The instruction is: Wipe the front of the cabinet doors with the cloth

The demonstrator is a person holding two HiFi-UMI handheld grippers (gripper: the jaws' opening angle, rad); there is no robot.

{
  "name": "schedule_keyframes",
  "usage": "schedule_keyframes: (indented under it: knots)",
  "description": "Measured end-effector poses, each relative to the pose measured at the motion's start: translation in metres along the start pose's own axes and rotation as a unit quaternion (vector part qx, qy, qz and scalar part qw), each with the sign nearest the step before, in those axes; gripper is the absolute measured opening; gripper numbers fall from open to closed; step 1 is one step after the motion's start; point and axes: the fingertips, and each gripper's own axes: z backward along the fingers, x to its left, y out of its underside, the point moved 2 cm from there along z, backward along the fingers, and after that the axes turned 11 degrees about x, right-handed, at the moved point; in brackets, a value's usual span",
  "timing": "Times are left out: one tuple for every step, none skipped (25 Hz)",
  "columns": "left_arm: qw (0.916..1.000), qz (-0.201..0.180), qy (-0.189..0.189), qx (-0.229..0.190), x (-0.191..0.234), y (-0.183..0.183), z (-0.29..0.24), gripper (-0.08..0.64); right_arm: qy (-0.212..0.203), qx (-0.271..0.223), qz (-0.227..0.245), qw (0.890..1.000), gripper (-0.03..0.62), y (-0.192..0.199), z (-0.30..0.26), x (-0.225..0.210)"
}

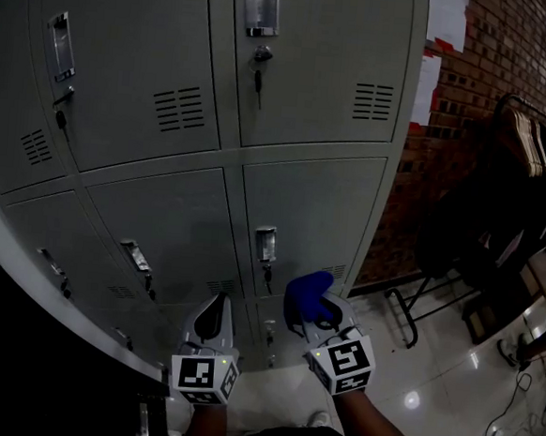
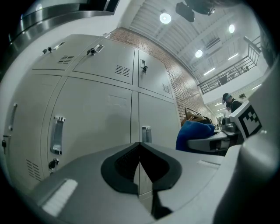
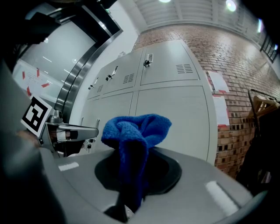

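A bank of grey metal cabinet doors with handles, keys and vents fills the head view. My right gripper is shut on a bunched blue cloth, held just in front of a lower door near its handle. The cloth sticks up from the shut jaws in the right gripper view. To the left, my left gripper is shut with nothing in it, low before the bottom doors. The left gripper view shows the doors, the cloth and the right gripper at its right edge.
A brick wall runs to the right of the cabinets. A dark rack with hangers and dark garments stands against it. Shiny white floor lies below, with cables at the far right. Paper sheets hang on the wall.
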Motion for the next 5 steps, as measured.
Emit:
schedule_keyframes:
  knots:
    - [1.0, 0.0, 0.001, 0.0, -0.0007, -0.0003, -0.001, 0.012, 0.0, 0.001, 0.0, 1.0, 0.054, 0.0005, -0.0002, -0.001]
    - [1.0, 0.0, 0.001, -0.001, -0.0013, -0.0006, -0.0021, 0.012, 0.001, 0.001, 0.001, 1.0, 0.054, 0.0007, -0.0005, -0.0021]
    - [1.0, 0.0, 0.001, -0.001, -0.0019, -0.0009, -0.0031, 0.012, 0.001, 0.002, 0.001, 1.0, 0.054, 0.0009, -0.0007, -0.0032]
    - [1.0, -0.001, 0.002, 0.0, -0.0025, -0.0011, -0.004, 0.012, 0.002, 0.002, 0.002, 1.0, 0.054, 0.001, -0.0009, -0.0043]
    - [1.0, -0.001, 0.002, 0.0, -0.0032, -0.0013, -0.005, 0.012, 0.002, 0.002, 0.002, 1.0, 0.054, 0.0012, -0.0011, -0.0053]
